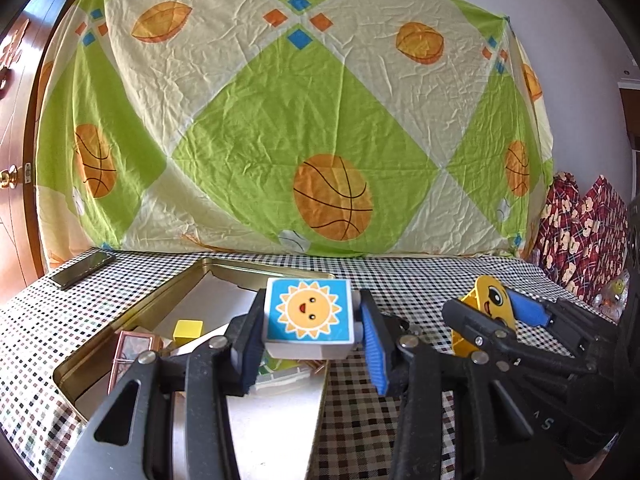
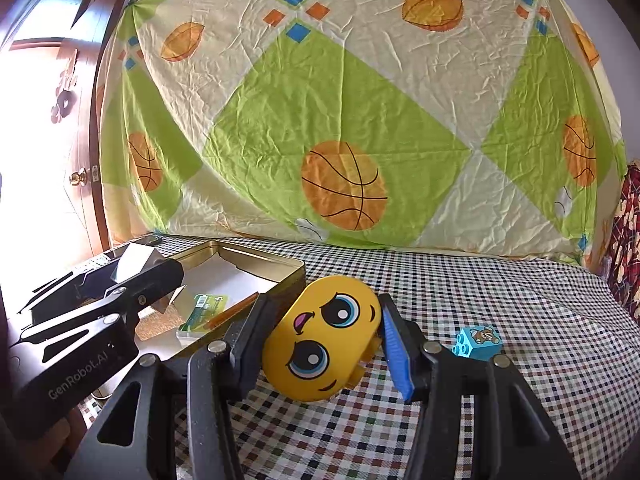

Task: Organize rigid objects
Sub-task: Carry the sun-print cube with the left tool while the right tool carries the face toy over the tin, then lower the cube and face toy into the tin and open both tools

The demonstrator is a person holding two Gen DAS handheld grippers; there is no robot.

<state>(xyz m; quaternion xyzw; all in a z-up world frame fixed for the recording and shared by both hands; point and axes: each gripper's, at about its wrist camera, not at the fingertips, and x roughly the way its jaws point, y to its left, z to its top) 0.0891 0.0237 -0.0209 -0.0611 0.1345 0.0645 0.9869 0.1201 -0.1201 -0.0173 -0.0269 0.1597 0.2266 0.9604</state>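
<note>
My left gripper is shut on a white block with a blue sun picture and holds it above the open gold tin. My right gripper is shut on a yellow oval face block, just right of the tin; it also shows in the left wrist view. A small light-blue brick lies on the checked cloth to the right. Inside the tin lie a yellow cube, a brown box and a green card.
A dark phone lies at the table's far left. A green and cream basketball sheet hangs behind the table. A red patterned cloth sits at the right. A wooden door stands at the left.
</note>
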